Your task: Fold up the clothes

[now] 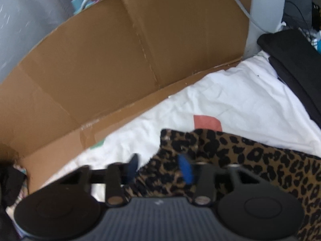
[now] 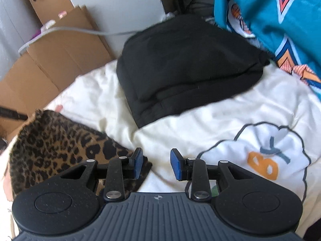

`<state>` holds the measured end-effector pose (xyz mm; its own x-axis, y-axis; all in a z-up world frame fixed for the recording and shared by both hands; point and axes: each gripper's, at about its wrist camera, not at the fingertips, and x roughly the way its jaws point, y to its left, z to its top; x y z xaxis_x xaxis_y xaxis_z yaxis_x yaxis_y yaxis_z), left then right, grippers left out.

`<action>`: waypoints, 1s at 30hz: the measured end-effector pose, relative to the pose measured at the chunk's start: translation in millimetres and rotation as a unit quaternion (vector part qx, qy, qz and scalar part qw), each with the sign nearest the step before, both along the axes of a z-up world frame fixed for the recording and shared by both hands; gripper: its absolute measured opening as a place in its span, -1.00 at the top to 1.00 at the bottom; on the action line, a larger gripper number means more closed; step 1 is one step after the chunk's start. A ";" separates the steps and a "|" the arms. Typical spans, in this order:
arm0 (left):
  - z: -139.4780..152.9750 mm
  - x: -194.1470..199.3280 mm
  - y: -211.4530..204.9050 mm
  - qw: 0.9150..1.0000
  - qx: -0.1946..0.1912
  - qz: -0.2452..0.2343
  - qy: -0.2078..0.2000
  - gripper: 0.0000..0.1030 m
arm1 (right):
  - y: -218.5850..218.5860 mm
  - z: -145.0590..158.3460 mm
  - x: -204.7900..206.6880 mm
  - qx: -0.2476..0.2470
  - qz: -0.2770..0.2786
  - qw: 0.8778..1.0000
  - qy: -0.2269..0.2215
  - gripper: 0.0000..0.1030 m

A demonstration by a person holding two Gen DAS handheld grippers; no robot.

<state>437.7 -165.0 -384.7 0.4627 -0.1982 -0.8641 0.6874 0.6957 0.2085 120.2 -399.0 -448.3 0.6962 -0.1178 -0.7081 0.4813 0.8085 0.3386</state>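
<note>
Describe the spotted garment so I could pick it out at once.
Start at the white bedspread with its cloud print. Near the cardboard edge, left of the folded black garment, lies the leopard-print piece. It is the only patterned brown-and-black cloth there.

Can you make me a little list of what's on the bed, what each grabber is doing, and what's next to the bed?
surface: white bedspread with a cloud picture
being folded: leopard-print garment, lying on the bedspread
already folded: black garment, resting further back
other cloth: teal printed fabric, at the far right
beside bed: brown cardboard, with a grey cable over it
left gripper: open, fingers around a leopard-print edge
right gripper: open, holding nothing
</note>
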 end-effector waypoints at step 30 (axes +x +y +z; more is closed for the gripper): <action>9.0 -24.6 34.2 0.995 -0.076 0.026 0.052 0.44 | 45.5 18.6 -5.4 -0.002 0.080 0.997 0.019 0.27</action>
<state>413.1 -130.7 -375.6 0.3850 -0.3086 -0.8698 0.6624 0.7486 0.0276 114.8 -353.5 -429.7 0.6796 -0.0111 -0.7335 0.3586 0.8773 0.3190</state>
